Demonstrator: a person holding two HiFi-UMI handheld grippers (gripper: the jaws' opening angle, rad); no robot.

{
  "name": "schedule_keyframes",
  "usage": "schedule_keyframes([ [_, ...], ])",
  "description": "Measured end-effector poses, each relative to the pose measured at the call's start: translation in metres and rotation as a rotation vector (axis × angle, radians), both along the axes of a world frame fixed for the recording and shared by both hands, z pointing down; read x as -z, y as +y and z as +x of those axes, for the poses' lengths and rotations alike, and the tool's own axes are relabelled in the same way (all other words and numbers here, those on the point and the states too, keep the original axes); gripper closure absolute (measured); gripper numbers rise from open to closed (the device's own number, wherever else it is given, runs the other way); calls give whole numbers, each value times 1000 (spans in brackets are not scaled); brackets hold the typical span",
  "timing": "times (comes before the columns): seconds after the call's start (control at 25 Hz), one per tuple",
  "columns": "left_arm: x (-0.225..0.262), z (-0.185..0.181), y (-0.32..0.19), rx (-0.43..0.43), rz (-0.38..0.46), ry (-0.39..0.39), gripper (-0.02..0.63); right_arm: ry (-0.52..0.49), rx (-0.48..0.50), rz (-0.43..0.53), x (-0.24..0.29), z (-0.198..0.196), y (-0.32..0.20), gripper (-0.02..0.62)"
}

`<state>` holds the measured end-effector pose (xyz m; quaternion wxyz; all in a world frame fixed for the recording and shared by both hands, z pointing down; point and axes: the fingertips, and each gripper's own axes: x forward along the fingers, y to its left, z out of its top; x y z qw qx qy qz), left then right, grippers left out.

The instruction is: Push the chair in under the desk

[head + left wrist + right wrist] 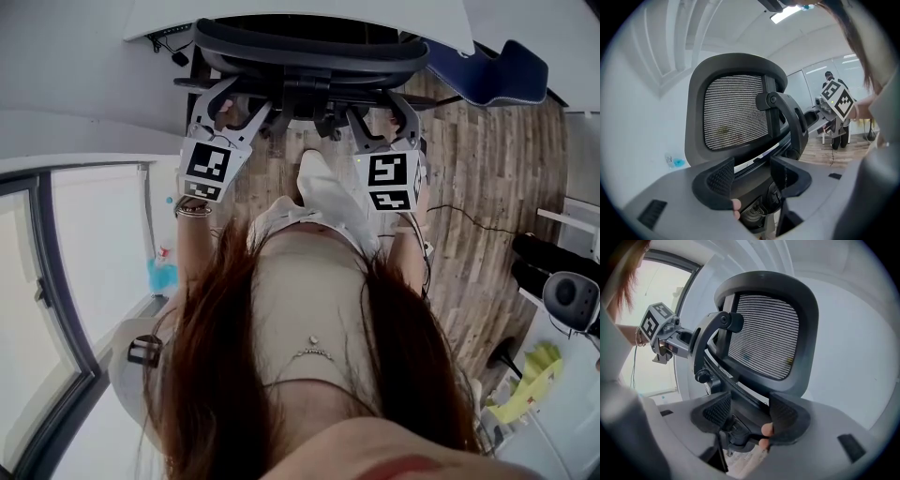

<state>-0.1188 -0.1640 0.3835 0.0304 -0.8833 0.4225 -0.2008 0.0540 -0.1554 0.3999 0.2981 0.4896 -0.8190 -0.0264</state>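
Observation:
A black mesh-backed office chair [309, 47] stands at the top of the head view, its seat under the white desk [441, 19]. My left gripper [230, 94] is at the left of the chair's back, its jaws either side of the dark lower back frame [754, 161], which fills the gap. My right gripper [384, 103] is at the right of the back, and its jaws likewise close on the frame [745, 399]. The mesh backrest [736, 117] [764, 333] rises above both pairs of jaws. Each gripper shows in the other's view: the right gripper [836, 101], the left gripper [658, 329].
The floor [487, 187] is wood planks with a thin cable across it. A blue seat [497, 70] stands to the right of the desk. A window frame [42, 281] runs along the left, with a blue bottle [161, 274] near it. Dark gear and a yellow cloth [534, 370] lie at the right.

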Motion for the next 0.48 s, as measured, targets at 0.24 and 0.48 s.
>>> schedule_keyframes([
  [0.24, 0, 1, -3, -1, -3, 0, 371, -1, 9, 9, 1, 1, -5, 330],
  [0.48, -1, 1, -5, 8, 3, 4, 370, 1, 3, 16, -1, 2, -8, 330],
])
